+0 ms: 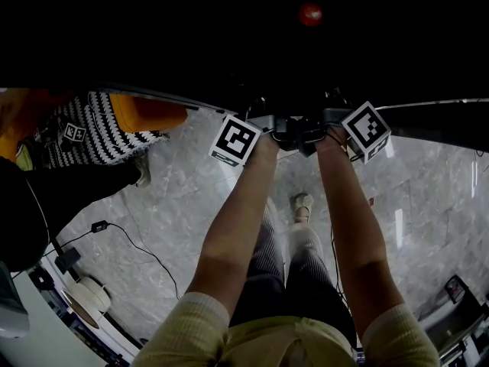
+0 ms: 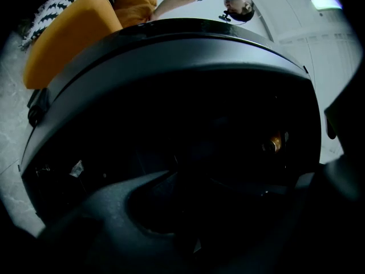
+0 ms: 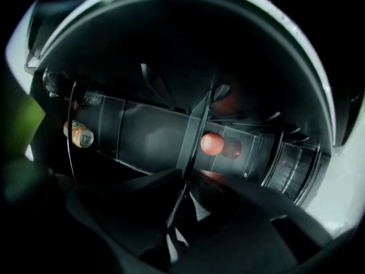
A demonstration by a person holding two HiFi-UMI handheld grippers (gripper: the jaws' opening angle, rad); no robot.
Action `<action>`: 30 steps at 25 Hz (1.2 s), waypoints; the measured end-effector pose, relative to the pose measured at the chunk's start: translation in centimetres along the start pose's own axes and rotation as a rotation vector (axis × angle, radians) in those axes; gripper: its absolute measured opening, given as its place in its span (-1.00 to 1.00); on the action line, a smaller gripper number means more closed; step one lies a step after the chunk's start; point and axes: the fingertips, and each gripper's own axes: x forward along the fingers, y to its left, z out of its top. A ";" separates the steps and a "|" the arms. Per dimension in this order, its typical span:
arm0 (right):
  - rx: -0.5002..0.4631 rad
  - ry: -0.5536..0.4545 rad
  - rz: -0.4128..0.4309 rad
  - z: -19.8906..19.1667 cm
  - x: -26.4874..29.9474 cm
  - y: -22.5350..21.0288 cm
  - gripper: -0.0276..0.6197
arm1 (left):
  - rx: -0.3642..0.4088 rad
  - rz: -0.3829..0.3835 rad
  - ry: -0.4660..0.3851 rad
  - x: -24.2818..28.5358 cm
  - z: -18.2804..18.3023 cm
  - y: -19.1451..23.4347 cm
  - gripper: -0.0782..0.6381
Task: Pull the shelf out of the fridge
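Inside the dark fridge (image 3: pixel 142 138), the right gripper (image 3: pixel 182 181) pinched the glass shelf (image 3: pixel 197 130) by its edge, fingers narrow. A red round fruit (image 3: pixel 211 144) sat near; a can (image 3: pixel 80 135) lay left, label unreadable. Darkness hid the left gripper (image 2: pixel 191 187) fingers' spacing.

No readable text, brand or number anywhere. Only coded signs:
- left marker cube (image 1: pixel 235 140): black-and-white square pattern on its white face, no letters.
- right marker cube (image 1: pixel 367 131): same kind of pattern, different code.
- striped cloth (image 1: pixel 107 125): small square marker (image 1: pixel 74 132) of the same kind lies on it, too small to decode.
- can (image 3: pixel 80 135) in the right gripper view: label has print, illegible.
- left gripper view: small white tag (image 2: pixel 77 168), too dark to read.
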 end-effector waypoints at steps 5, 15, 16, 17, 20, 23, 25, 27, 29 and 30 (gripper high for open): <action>0.001 0.000 0.002 -0.4 -0.7 0.1 -0.73 | -0.016 0.005 -0.001 -1.0 -0.1 -0.2 -0.61; 0.008 0.009 -0.007 -1.3 -2.5 -0.5 -0.73 | -0.002 0.014 0.012 -3.0 -0.5 0.3 -0.61; 0.008 0.010 -0.007 -1.4 -2.7 -0.6 -0.73 | -0.001 0.015 0.013 -3.2 -0.5 0.3 -0.61; 0.010 0.011 -0.008 -1.5 -2.8 -0.6 -0.73 | 0.000 0.016 0.014 -3.3 -0.5 0.3 -0.61; 0.017 0.009 -0.012 -1.8 -3.6 -0.8 -0.73 | -0.006 0.019 0.018 -4.1 -0.7 0.3 -0.61; 0.019 0.005 -0.010 -2.1 -4.3 -0.8 -0.73 | -0.018 0.019 0.014 -4.9 -0.9 0.2 -0.61; 0.016 0.007 -0.010 -2.1 -4.8 -0.8 -0.73 | -0.011 0.019 0.013 -5.4 -1.0 0.1 -0.61; 0.015 0.008 -0.012 -2.2 -5.3 -0.9 -0.73 | -0.015 0.020 0.013 -5.8 -1.2 0.0 -0.61; 0.016 0.007 -0.011 -2.4 -5.6 -0.9 -0.73 | -0.018 0.023 0.016 -6.2 -1.2 0.1 -0.61; 0.017 0.006 -0.010 -2.5 -5.7 -0.9 -0.73 | -0.019 0.023 0.017 -6.3 -1.2 0.1 -0.61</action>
